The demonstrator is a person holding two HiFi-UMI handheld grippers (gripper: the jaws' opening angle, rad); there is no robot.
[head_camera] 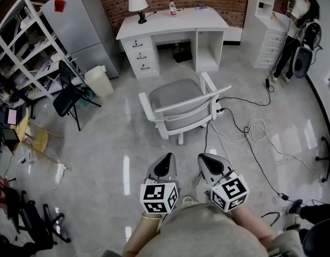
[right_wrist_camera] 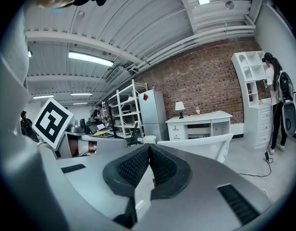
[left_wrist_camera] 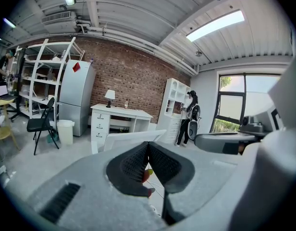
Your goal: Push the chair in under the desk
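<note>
Now holding the left gripper (head_camera: 166, 156) and the right gripper (head_camera: 203, 156) out ahead of the body, side by side and close together, left forearm (head_camera: 141, 234) and right forearm (head_camera: 252, 224) reaching forward, tips angled a little below level toward the floor (head_camera: 117, 143). Keeping both fully closed: in the left gripper view, ribbed black pads (left_wrist_camera: 133, 163) pressed together along one seam with nothing clamped between them; likewise in the right gripper view, pads (right_wrist_camera: 133, 166) meeting edge to edge on nothing. Touching nothing with either gripper. Facing the white chair (head_camera: 178, 103) straight ahead of both tips and well apart from them, backrest turned toward the grippers, grey seat just beyond it. Farther ahead, past the chair, the white counter (head_camera: 181, 20), kneehole facing the chair, chair standing out in front of it and not under it. On the counter top, ahead and slightly left of the left gripper, a lamp (head_camera: 137, 4); beside that, a bottle (head_camera: 172, 7).
</note>
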